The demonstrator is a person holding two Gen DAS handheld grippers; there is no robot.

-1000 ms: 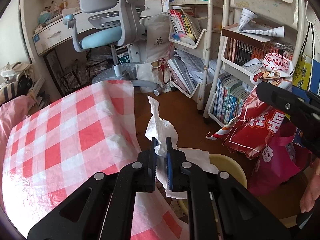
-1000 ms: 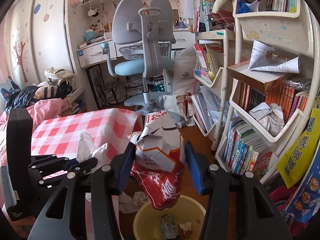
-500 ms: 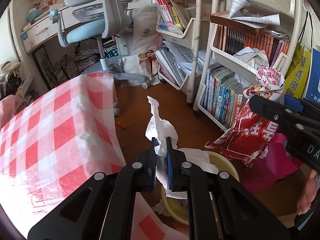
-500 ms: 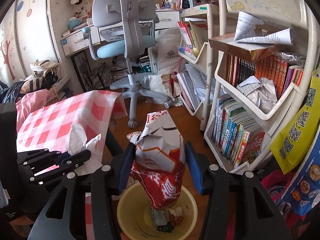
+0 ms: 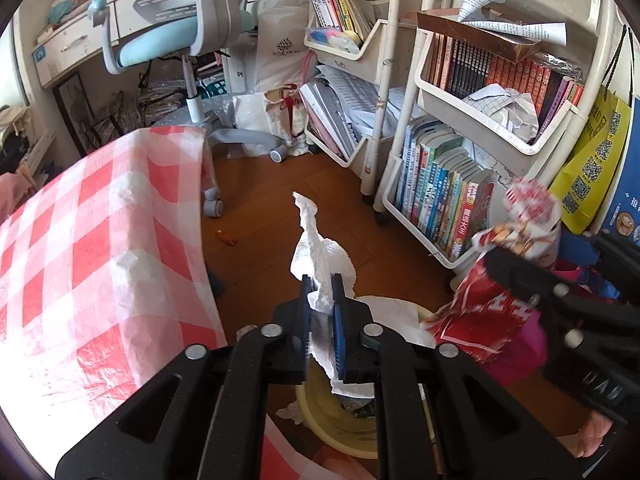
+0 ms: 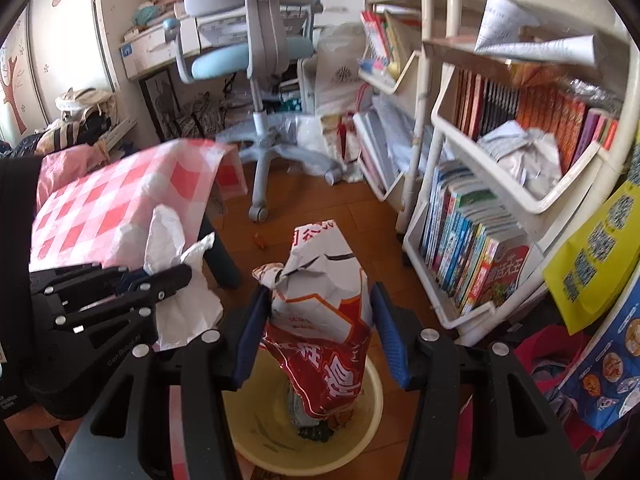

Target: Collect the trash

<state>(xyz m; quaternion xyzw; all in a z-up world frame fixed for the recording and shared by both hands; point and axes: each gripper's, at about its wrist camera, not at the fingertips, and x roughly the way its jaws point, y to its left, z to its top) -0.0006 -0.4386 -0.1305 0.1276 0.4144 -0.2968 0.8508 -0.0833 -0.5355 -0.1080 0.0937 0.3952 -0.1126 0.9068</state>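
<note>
The yellow bin (image 6: 372, 408) sits on the floor below both tools. The left tool (image 5: 322, 296) is clenched on a white crumpled tissue (image 5: 320, 252) above the bin's rim. The right tool (image 6: 318, 320) is opening, its pads apart from the red snack bag (image 6: 324, 320), whose lower end hangs into the bin. Beyond stand the checked counter (image 5: 80, 240) and the bookshelf (image 6: 480, 256)

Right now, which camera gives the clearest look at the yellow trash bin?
The right wrist view: the yellow trash bin sits below the opening right gripper, its rim and the litter inside visible behind the red snack bag. The left wrist view shows only part of its rim, behind the left gripper and white tissue.
</note>
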